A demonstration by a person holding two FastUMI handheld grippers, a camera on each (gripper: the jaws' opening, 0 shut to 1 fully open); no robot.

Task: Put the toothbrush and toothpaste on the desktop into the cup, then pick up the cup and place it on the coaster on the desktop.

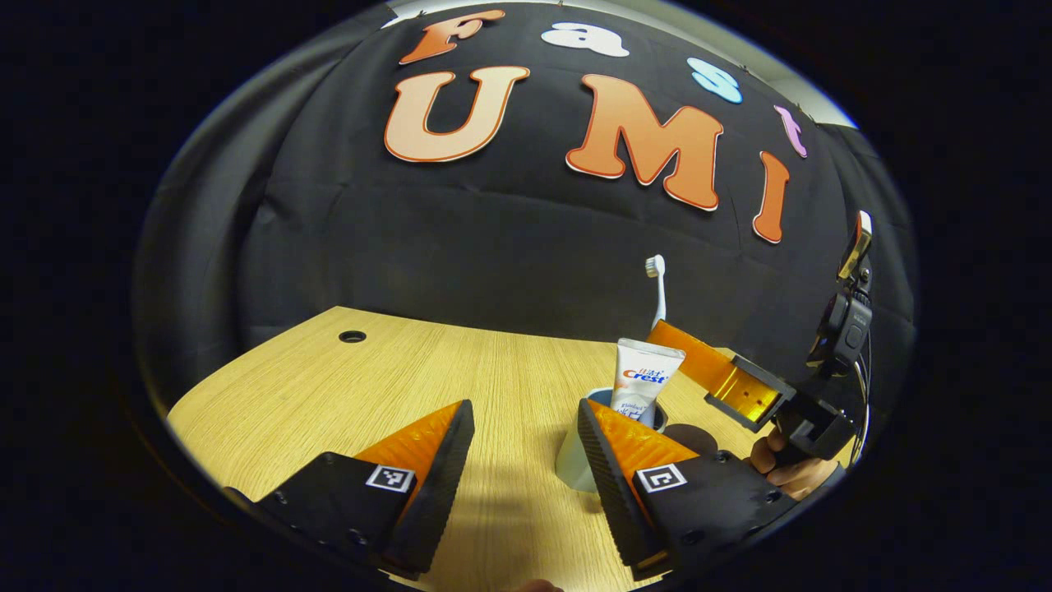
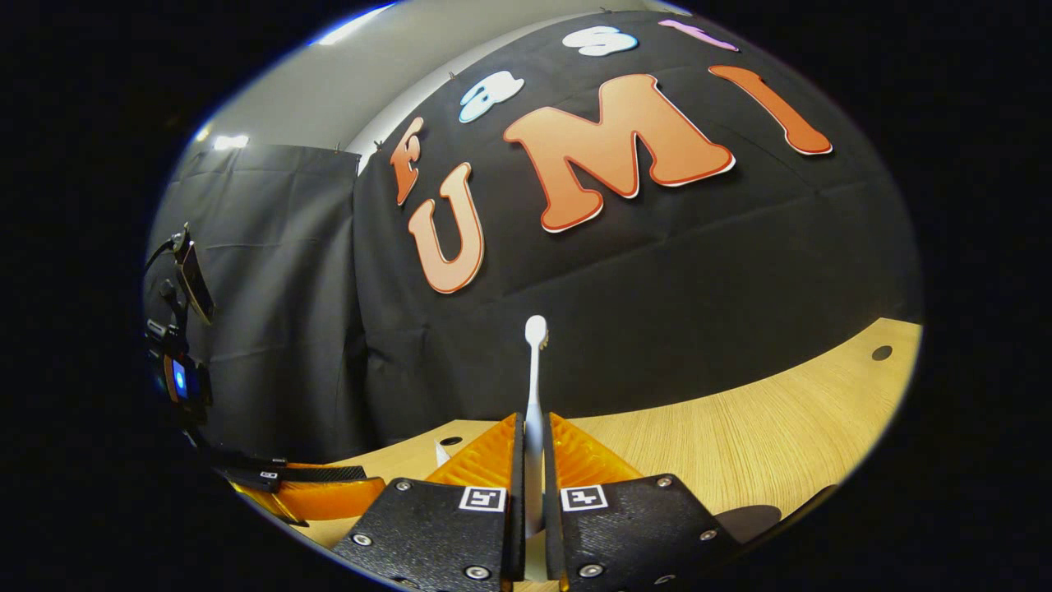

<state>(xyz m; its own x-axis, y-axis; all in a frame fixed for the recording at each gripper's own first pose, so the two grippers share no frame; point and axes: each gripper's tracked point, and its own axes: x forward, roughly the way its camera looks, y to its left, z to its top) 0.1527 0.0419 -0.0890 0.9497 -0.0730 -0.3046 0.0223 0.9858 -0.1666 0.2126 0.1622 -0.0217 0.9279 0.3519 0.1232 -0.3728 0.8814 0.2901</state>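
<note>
1. My left hand-held gripper (image 1: 526, 460) hangs just above the tabletop (image 1: 394, 378) with its two fingers wide apart and nothing between them.
2. Just past its right finger stands the one cup (image 1: 575, 464), partly hidden by that finger. One toothpaste tube (image 1: 647, 380) stands upright in it, the flat end up.
3. My right hand-held gripper (image 2: 532, 477) has its fingers closed tight on the one toothbrush (image 2: 535, 362), which stands upright with the bristle head on top.
4. In the left gripper view the toothbrush (image 1: 657, 288) rises behind the toothpaste tube, held by the right hand-held gripper (image 1: 699, 358) just beyond the cup; whether its lower end is inside the cup I cannot tell.
5. My hand (image 1: 789, 470) on that gripper's grip shows at the right edge.
6. One dark round coaster (image 2: 746, 521) lies on the tabletop (image 2: 740, 427) at the lower right of the right gripper view; a dark patch beside the cup may be the same.
7. Each view shows one cable hole (image 1: 352, 336) in the tabletop; whether they are the same hole I cannot tell.
8. The left hand-held gripper (image 2: 312, 493) sits low at the left of the right gripper view.
</note>
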